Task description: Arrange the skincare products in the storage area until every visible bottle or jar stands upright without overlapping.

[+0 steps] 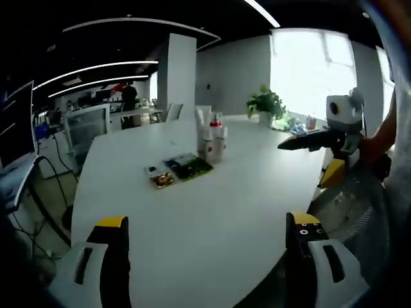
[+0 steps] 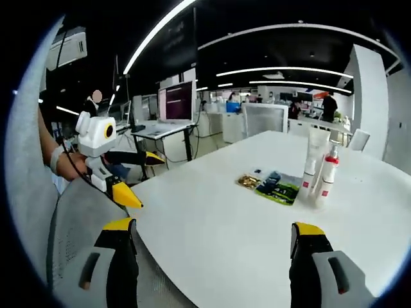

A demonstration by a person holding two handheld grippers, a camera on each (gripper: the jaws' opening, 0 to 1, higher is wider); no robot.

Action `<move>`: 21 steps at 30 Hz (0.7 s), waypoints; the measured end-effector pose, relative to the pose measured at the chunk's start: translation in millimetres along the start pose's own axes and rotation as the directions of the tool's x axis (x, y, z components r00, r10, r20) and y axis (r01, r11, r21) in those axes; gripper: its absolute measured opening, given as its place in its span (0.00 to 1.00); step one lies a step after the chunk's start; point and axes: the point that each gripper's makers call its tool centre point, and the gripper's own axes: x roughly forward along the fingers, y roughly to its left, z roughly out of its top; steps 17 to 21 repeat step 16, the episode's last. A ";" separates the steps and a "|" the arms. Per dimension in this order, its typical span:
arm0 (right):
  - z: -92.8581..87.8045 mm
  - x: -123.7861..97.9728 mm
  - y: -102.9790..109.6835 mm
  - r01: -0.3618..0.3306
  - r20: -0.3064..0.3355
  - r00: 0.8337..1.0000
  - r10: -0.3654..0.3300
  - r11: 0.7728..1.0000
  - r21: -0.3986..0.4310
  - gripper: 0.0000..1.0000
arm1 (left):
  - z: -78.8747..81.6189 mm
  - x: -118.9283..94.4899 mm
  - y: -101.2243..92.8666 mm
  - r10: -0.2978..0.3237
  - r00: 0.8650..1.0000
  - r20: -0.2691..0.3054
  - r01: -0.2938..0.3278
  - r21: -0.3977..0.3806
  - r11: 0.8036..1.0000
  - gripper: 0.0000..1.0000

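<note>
Here, both grippers hover off the white surface [image 1: 192, 218] with fingers released, grasping nothing: left gripper [image 1: 209, 224], right gripper [image 2: 215, 228]. The skincare bottles [image 1: 212, 138] stand upright together near twelve o'clock, just beside flat packets [image 1: 180, 170] at their eleven o'clock.

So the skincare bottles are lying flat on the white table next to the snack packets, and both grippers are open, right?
Not quite: the bottles are standing upright, not lying flat, as the right gripper view shows. They do stand on the white table beside the snack packets, and the left gripper and right gripper are open.
</note>
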 end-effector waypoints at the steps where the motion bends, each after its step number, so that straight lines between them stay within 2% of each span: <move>1: -1.5 0.7 0.1 -0.002 -0.007 1.000 0.002 1.000 0.001 0.99 | -1.8 0.2 0.6 0.002 1.000 -0.008 -0.002 -0.002 1.000 0.97; 3: -4.7 1.5 0.2 0.001 -0.023 1.000 -0.001 1.000 -0.006 0.98 | -3.0 0.2 1.4 0.006 1.000 -0.013 -0.006 0.002 1.000 0.97; 21: -2.7 -0.9 -2.4 0.015 -0.011 1.000 -0.015 1.000 -0.011 0.97 | -4.6 1.3 -1.5 -0.002 1.000 -0.027 0.003 0.016 1.000 0.96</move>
